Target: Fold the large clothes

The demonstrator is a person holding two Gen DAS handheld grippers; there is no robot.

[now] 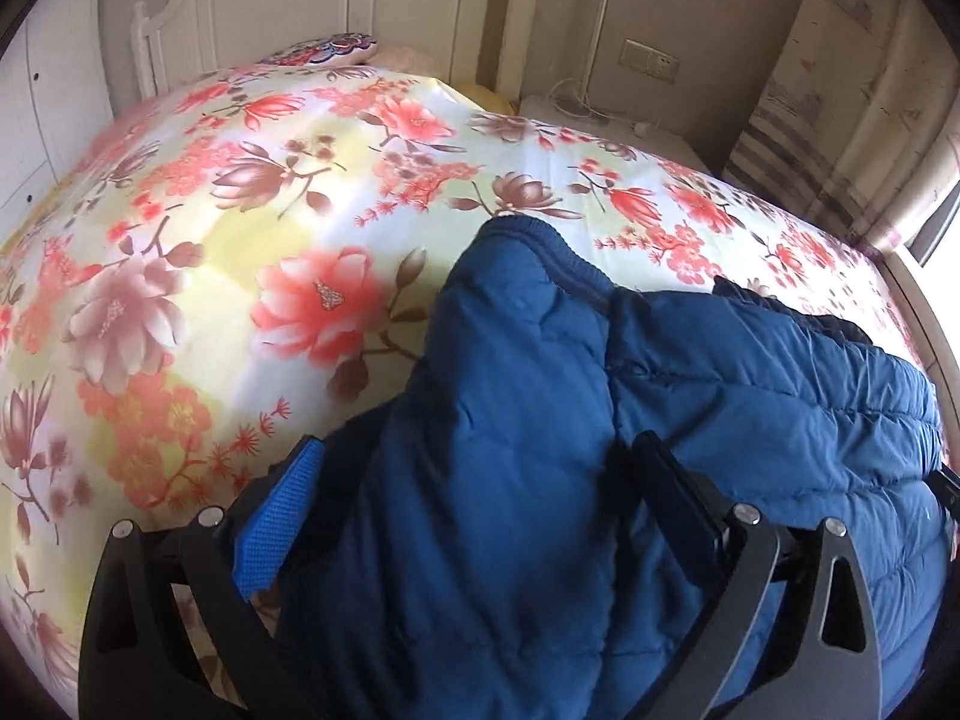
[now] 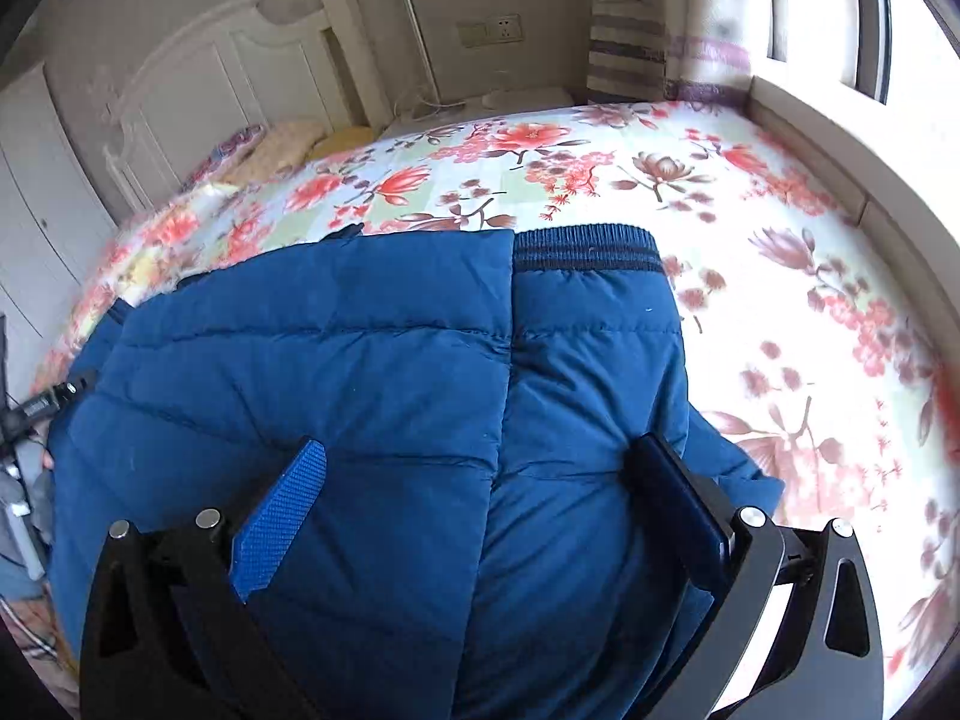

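We have the blue padded jacket (image 2: 372,372) partly folded at six o'clock on the floral bed (image 2: 780,192); left gripper (image 1: 480,474) and right gripper (image 2: 480,468) spread wide, gripping nothing, final folds remaining

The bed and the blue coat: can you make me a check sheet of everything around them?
Surface: bed with a flowered cover, mostly bare.
Job's things: blue padded jacket lying on the cover, partly folded, ribbed hem towards the headboard.
Clutter: pillows at the head of the bed.
Grippers: left gripper open, jacket cloth between its jaws, pads not pressing; right gripper open above the jacket.
Cables: white cord on the bedside table.
Surroundings: white headboard, wall socket, striped curtain, window, white wardrobe.
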